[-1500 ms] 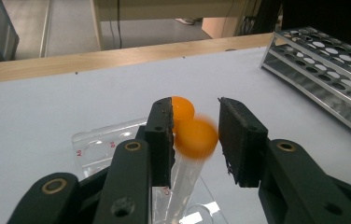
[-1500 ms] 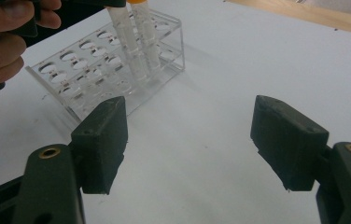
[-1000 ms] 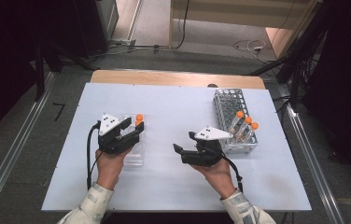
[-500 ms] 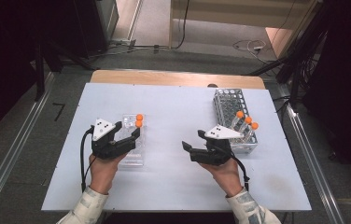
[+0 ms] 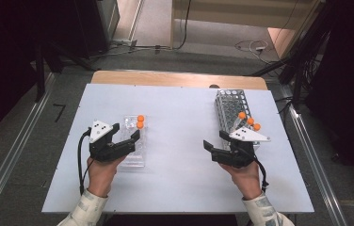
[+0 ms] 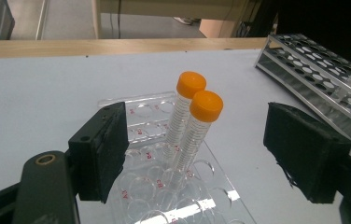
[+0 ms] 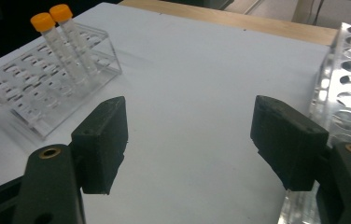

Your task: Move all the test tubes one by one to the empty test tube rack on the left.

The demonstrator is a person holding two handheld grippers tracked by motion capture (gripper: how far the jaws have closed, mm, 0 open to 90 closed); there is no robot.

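Two clear plastic tubes with orange caps (image 6: 187, 121) stand side by side in the clear plastic rack with round holes (image 5: 132, 148), right in front of the left gripper (image 5: 128, 141). In the left gripper view the tubes lean a little and sit just ahead of the gap between the two black jaws. The jaws have just been opening. They stand wide apart now, and nothing is between them. The pads do not touch the tubes.

The clear rack lies on the white table (image 5: 180, 141), partly under the left gripper's jaws.

The right gripper (image 5: 220, 146) is let go too, with its jaws wide and only bare table between them. In the right gripper view the clear rack with the two tubes is far off past the left jaw. Right beside the right jaw is the grey metal rack with many holes (image 5: 229, 106). Three more orange-capped tubes (image 5: 249, 121) stand in that grey rack, just behind the right gripper's grey plate in the high view.

A hand holds each gripper from behind. The two grippers are well apart from each other.
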